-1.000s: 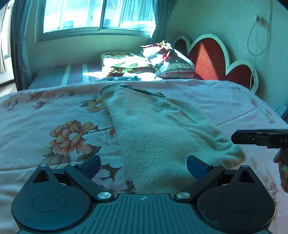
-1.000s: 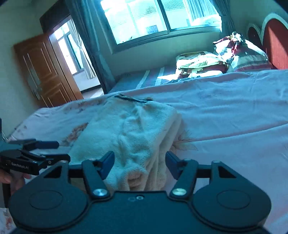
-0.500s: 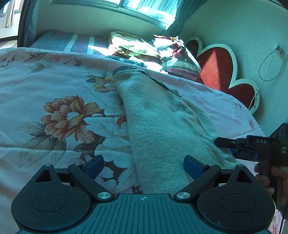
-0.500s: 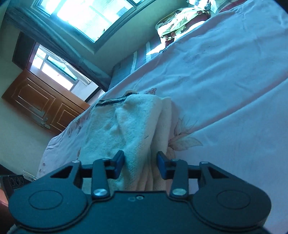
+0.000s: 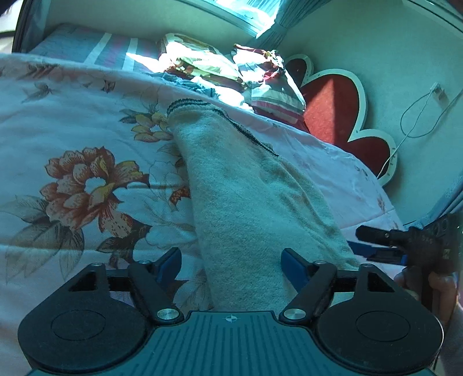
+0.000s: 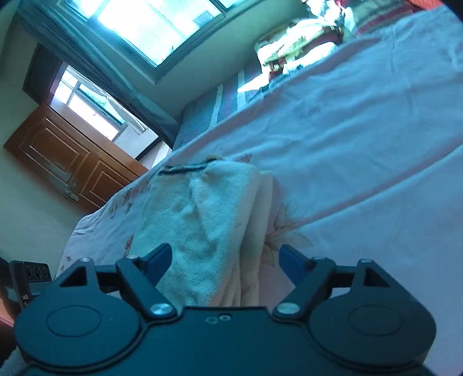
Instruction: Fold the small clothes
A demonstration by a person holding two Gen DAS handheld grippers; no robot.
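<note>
Here the garment [image 5: 249, 202] runs lengthwise away from both grippers, its near end between the left gripper [image 5: 231, 261]'s narrowing open fingers and the right gripper [image 6: 224, 259]'s reopened ones; neither grips it.

Sunlight pours through a wide window [image 6: 150, 26] with dark curtains [image 6: 115, 86]. A flowered bedspread [image 5: 72, 162] covers the bed before a red scalloped headboard [image 5: 335, 107]. A brown wooden door [image 6: 66, 162] stands beside the pale wall [image 5: 376, 43].

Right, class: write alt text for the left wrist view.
A folded cream fleece garment with dark trim lies on a floral pink bedspread, its near end between the open left gripper. The right gripper waits beside it.
</note>
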